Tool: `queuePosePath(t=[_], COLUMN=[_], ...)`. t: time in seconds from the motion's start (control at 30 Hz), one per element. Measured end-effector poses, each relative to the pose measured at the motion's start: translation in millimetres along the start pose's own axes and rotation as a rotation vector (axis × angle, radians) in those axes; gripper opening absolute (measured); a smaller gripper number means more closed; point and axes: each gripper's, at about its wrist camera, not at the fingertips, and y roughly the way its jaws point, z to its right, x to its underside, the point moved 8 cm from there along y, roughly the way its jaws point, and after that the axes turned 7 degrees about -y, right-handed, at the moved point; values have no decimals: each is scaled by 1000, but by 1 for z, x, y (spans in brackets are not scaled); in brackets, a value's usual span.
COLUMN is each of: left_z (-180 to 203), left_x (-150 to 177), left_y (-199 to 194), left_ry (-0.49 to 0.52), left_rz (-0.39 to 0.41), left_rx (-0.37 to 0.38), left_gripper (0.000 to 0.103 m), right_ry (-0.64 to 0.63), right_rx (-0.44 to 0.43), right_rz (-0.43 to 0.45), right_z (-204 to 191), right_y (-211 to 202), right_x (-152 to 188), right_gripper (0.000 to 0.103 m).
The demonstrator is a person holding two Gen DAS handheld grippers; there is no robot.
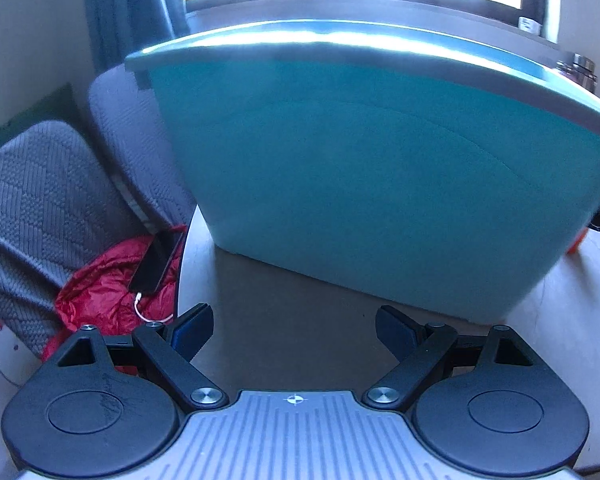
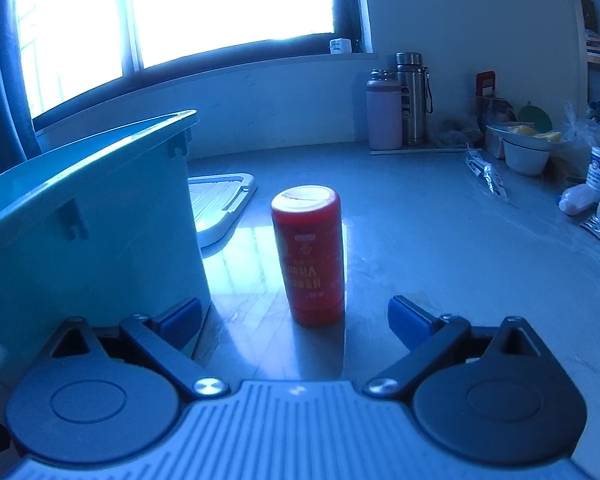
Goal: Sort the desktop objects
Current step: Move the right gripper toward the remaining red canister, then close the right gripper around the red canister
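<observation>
Both my grippers open, nothing held.
Right gripper [image 2: 294, 318] faces upright red can [image 2: 309, 254] on tabletop [image 2: 440, 240]; left gripper [image 1: 294, 330] faces teal bin [image 1: 360, 168] wall.

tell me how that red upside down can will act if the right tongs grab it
The red can stands tall and narrow, so a nudge up high would probably tip it, and then it would roll. Its smooth round side may slip between the open right tongs unless gripped mid-height.

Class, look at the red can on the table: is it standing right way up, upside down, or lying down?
Upside down. The red can stands on end on the table, but its label text reads inverted.
</observation>
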Motion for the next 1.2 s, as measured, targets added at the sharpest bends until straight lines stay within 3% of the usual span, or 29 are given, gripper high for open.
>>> queuePosePath(t=[0.87,0.9,0.93,0.97,1.2], left_z=[1,1,0,-1,-5], left_x=[2,2,2,2,1], left_y=[33,33,33,33,29], left_ry=[-116,-116,-118,-119,-135], left_rz=[-88,-89,-88,-88,-76], left_rx=[-78,-79,-80,-81,-78], left_gripper=[90,90,90,90,90], right_ry=[-46,-50,-60,-72,-78], right_rx=[-17,-11,5,24,7], right_rz=[-58,-60,-66,-73,-61], right_z=[2,3,3,3,-2], right_y=[79,82,83,84,69], right_x=[-22,-21,-21,-20,-24], right_gripper=[96,92,67,49,49])
